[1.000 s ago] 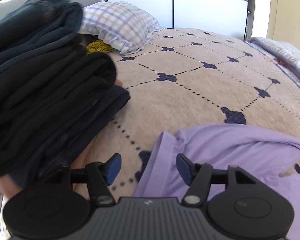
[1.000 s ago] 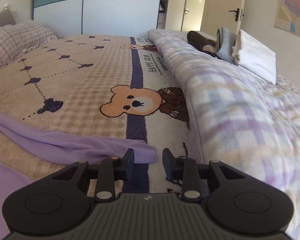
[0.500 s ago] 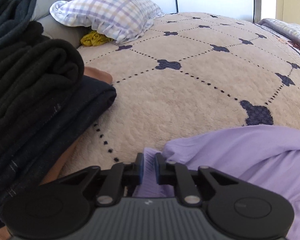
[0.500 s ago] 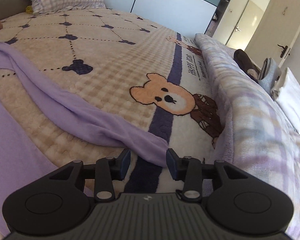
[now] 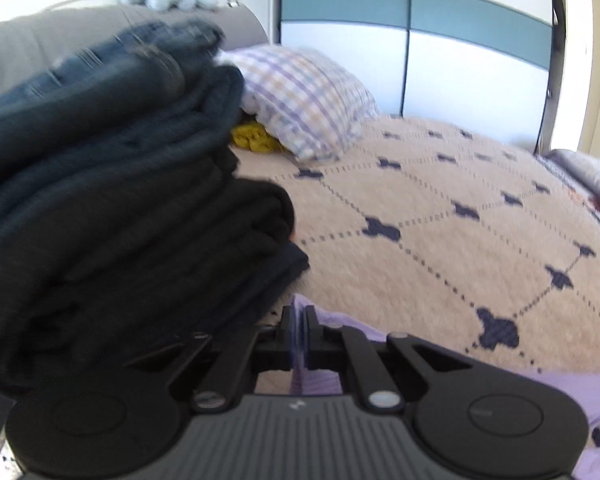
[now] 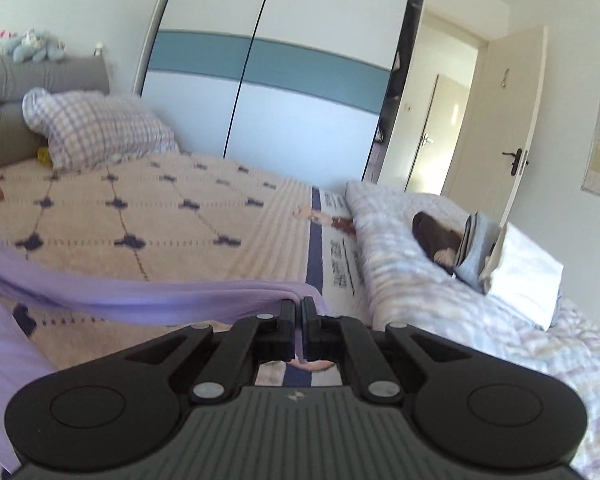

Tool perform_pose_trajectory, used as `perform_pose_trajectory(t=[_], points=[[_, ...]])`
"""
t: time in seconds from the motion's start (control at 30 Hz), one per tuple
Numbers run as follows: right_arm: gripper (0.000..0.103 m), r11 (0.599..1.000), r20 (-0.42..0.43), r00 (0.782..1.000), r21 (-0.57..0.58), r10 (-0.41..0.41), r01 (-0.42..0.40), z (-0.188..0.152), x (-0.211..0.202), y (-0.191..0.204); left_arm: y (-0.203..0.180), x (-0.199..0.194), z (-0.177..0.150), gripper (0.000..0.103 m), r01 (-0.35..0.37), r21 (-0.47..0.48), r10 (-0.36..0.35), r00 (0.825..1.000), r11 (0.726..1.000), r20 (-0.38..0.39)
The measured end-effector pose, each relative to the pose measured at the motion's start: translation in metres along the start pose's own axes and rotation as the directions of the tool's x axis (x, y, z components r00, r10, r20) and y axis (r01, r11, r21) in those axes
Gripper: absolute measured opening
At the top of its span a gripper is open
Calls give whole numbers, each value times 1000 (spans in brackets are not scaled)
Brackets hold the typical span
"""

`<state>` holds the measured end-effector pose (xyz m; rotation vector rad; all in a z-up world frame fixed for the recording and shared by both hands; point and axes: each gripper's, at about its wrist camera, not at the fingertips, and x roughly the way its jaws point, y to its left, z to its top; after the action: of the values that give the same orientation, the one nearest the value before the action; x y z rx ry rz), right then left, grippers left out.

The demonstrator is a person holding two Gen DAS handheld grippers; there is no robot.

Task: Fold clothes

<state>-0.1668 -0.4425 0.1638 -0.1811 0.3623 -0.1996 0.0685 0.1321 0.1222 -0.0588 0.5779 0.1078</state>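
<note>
Both grippers had bitten down: the left gripper (image 5: 299, 334) and right gripper (image 6: 298, 326) each pinched an edge of the lilac garment (image 6: 148, 300), lifted off the bedspread (image 5: 440, 216). Next, I reckoned, both corners needed carrying across together, level, to make the fold.

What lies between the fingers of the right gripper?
A pinched edge of the lilac garment lies between the right gripper fingers, shown in the right wrist view.

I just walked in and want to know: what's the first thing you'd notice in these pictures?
The purple garment jumps out first: it stretches over the beige blanket, pinched at one end by the right gripper and at another by the left gripper. Next, the tall stack of dark folded clothes fills the left of the left wrist view.
</note>
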Motion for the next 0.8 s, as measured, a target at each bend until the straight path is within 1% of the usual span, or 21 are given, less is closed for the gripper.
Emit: perform_pose_trajectory(t=[0.07,0.17,0.2,0.23,0.3,0.37,0.47,0.57,0.67,0.7,0.73,0.8], points=[[4,999,33,999,51,8,-9,16,-12,-9,4,-5,6,3,-15,-28,16,999,999,35],[4,989,-49,998,144,38,-30,22,9,-24,6,0,15,3,-46,-57,50,996,997,72],[4,983,-109,993,179,51,-30,19,25,-28,3,7,16,3,-53,-52,56,996,997,64],[4,974,-183,980,226,72,-29,10,48,-32,-1,18,16,3,-62,-44,64,997,997,47],[4,948,-312,944,319,107,-2,-11,98,-38,-12,39,14,3,-88,-22,88,996,996,12],[4,950,-407,911,306,70,63,-30,141,-34,-25,63,10,3,-113,10,113,993,994,-26],[4,974,-442,895,170,-61,150,-47,174,-10,-41,89,5,3,-144,44,146,987,989,-66],[4,968,-410,909,190,-74,165,-47,177,-8,-46,99,6,3,-156,38,158,985,987,-73],[4,959,-378,920,207,-103,192,-44,176,-19,-42,106,7,4,-149,12,150,985,989,-89],[4,958,-376,921,212,-101,191,-43,176,-23,-41,109,6,4,-151,11,151,984,988,-96],[4,957,-387,919,229,-79,178,-45,176,-25,-40,111,4,4,-154,8,154,982,988,-105],[11,953,-409,912,267,-22,142,-49,175,-28,-37,116,0,4,-150,-3,149,981,989,-127]])
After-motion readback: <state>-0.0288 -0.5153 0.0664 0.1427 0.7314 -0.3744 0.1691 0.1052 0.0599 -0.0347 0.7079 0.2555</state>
